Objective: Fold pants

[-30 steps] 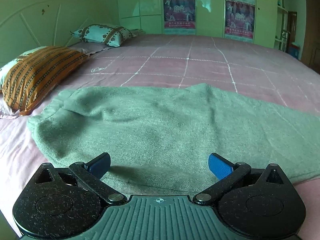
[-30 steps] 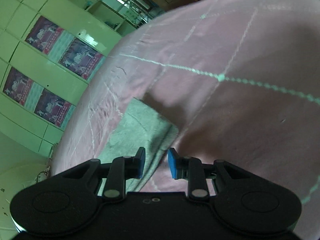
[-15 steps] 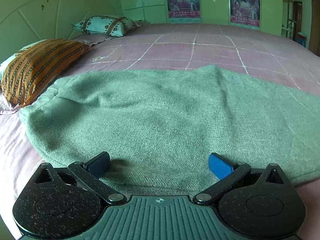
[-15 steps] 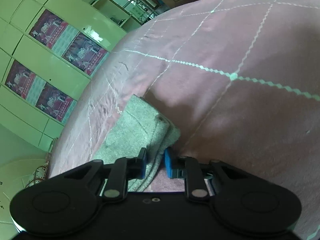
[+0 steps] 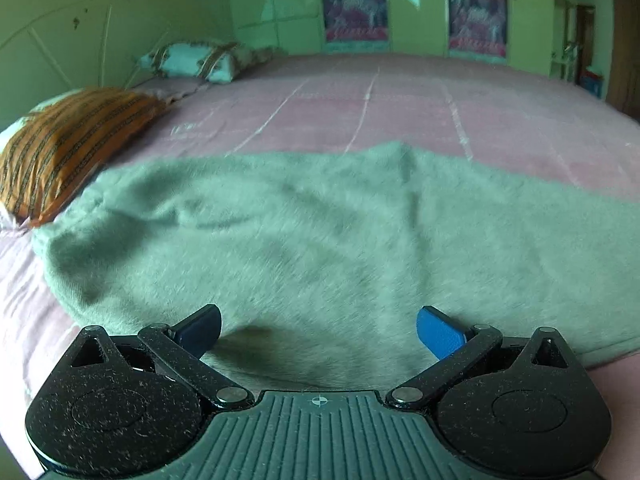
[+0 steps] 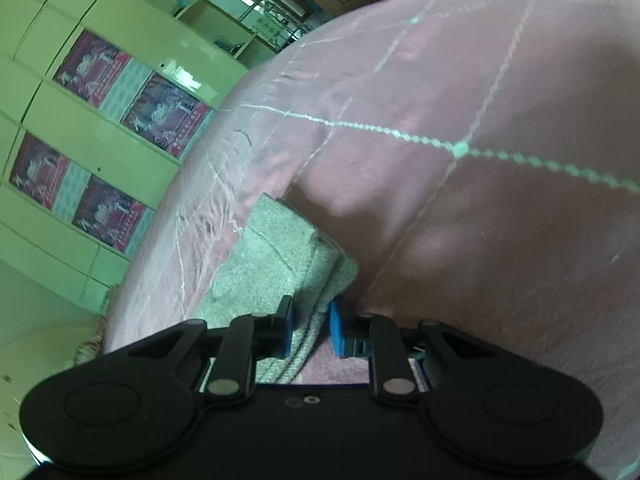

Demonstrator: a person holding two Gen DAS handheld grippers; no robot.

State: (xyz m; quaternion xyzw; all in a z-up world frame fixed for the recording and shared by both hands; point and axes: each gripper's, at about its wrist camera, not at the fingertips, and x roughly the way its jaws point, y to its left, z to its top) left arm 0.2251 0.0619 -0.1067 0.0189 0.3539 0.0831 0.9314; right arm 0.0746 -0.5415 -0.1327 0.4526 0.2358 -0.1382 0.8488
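Note:
Grey-green pants (image 5: 320, 232) lie spread across the pink bed sheet (image 5: 400, 96), filling the left wrist view from side to side. My left gripper (image 5: 318, 320) hovers over their near edge, open wide, with the cloth below and nothing pinched. In the right wrist view one narrow end of the pants (image 6: 272, 256) runs in from the left. My right gripper (image 6: 310, 320) has its blue pads pressed on the hem of that end, shut on it. The cloth bunches just beyond the pads.
An orange striped pillow (image 5: 68, 140) lies at the left, right against the pants, and a teal patterned pillow (image 5: 192, 60) sits farther back by the headboard (image 5: 60, 40). Green cupboards with posters (image 6: 100, 120) stand behind the bed. Bare pink sheet (image 6: 480, 220) stretches right of the hem.
The right gripper's pads have drawn together onto the pants' hem, and the cloth now bunches ahead of them. The left gripper stays open and has shifted only slightly over the pants.

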